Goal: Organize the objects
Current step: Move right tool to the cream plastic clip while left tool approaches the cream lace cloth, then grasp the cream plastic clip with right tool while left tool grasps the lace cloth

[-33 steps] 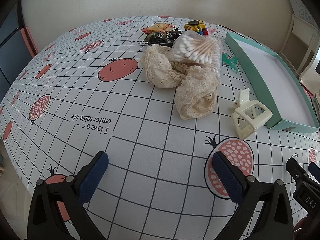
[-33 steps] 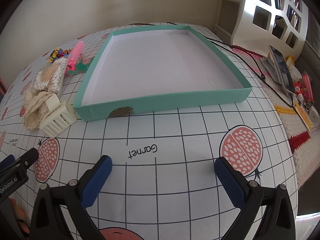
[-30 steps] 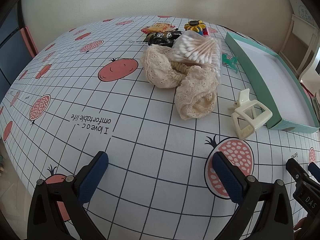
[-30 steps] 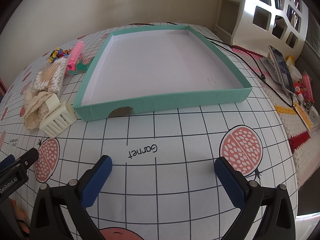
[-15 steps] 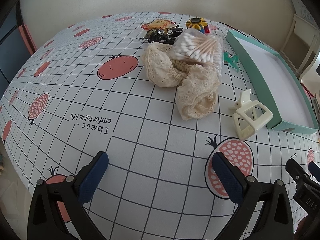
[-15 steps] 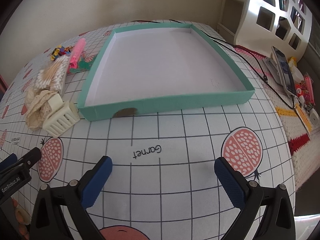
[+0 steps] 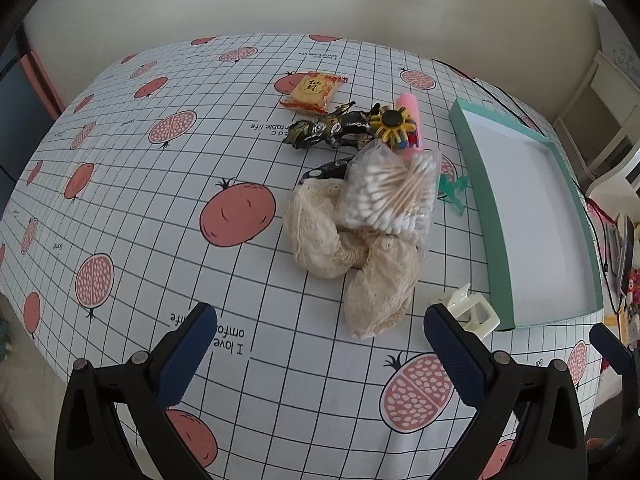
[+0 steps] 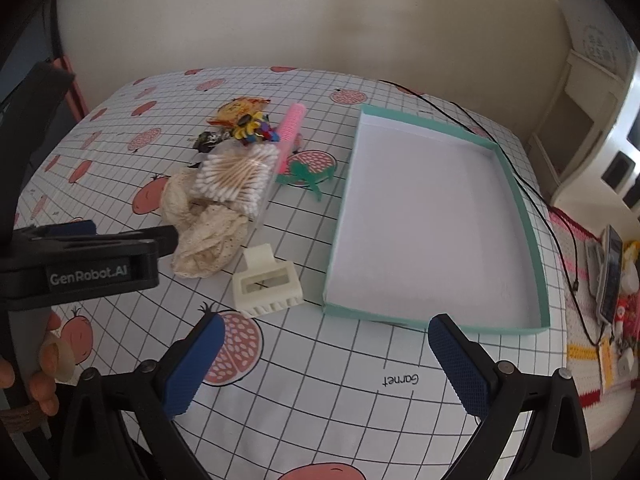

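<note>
Nothing sorted yet: I hold my left gripper and right gripper released above the tablecloth, the teal box lid empty. Cotton swabs, lace cloth and cream hair claw wait beside it. Legible: "GenRobot.AI", "Garnet".

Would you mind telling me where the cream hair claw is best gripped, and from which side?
Grip the hair claw across its long flat sides, coming from above. It lies flat on the table, apart from the tray, so the right hand-held gripper, which is open, looks closest. The teeth and lever are probably less stable holds.
</note>
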Demonstrator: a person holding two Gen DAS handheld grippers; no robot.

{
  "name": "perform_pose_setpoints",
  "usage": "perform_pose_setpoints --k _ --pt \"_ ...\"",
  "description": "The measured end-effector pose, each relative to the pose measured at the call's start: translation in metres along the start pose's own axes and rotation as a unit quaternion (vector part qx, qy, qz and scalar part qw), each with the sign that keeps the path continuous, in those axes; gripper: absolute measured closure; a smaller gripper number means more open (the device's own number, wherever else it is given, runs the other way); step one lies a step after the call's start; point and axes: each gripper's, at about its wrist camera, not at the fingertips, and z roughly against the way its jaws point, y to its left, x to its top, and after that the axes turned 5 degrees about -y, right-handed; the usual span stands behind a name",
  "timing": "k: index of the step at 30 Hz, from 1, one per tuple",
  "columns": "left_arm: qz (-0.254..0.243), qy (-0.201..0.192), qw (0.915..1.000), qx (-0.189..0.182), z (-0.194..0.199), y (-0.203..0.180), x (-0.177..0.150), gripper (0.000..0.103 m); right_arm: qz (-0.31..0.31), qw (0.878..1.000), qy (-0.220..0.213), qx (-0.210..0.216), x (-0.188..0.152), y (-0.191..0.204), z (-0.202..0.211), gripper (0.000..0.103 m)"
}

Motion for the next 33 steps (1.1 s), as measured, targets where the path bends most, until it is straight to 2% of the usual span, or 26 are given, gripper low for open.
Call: perform_pose_setpoints --k 4,8,10,14,18,24,28,33 --pt "-0.006 0.015 0.9997 -0.017 -0.006 0.0 0.018 0.0 0.03 0.999 0.016 0.025 0.017 0.007 -0.01 0.006" --pt "-0.017 0.038 0.9988 -0.027 -0.019 -0.004 0.03 0.0 0.031 0.998 0.035 0.047 0.023 0.006 -0.021 0.012" --pt "-0.021 0.044 0.9983 -0.034 -0.024 -0.007 0.032 0.0 0.033 0.997 0.045 0.059 0.026 0.007 -0.029 0.018" --pt "-0.016 0.043 0.9979 -0.046 -0.032 -0.006 0.037 0.0 0.041 0.994 0.053 0.08 0.028 0.011 -0.038 0.022" --pt "-0.007 0.064 0.9963 -0.057 -0.043 -0.005 0.033 0.0 0.041 0.992 0.067 0.102 0.027 0.016 -0.048 0.028" --pt "0.0 0.078 0.9954 -0.056 -0.055 -0.007 0.028 0.007 0.051 0.988 0.084 0.115 0.025 0.029 -0.058 0.037" --pt "0.016 0.092 0.994 -0.058 -0.064 -0.003 0.025 0.013 0.055 0.988 0.09 0.11 0.027 0.034 -0.062 0.037" --pt "0.023 0.096 0.9937 -0.053 -0.07 -0.002 0.023 0.013 0.048 0.989 0.096 0.102 0.029 0.034 -0.069 0.039"
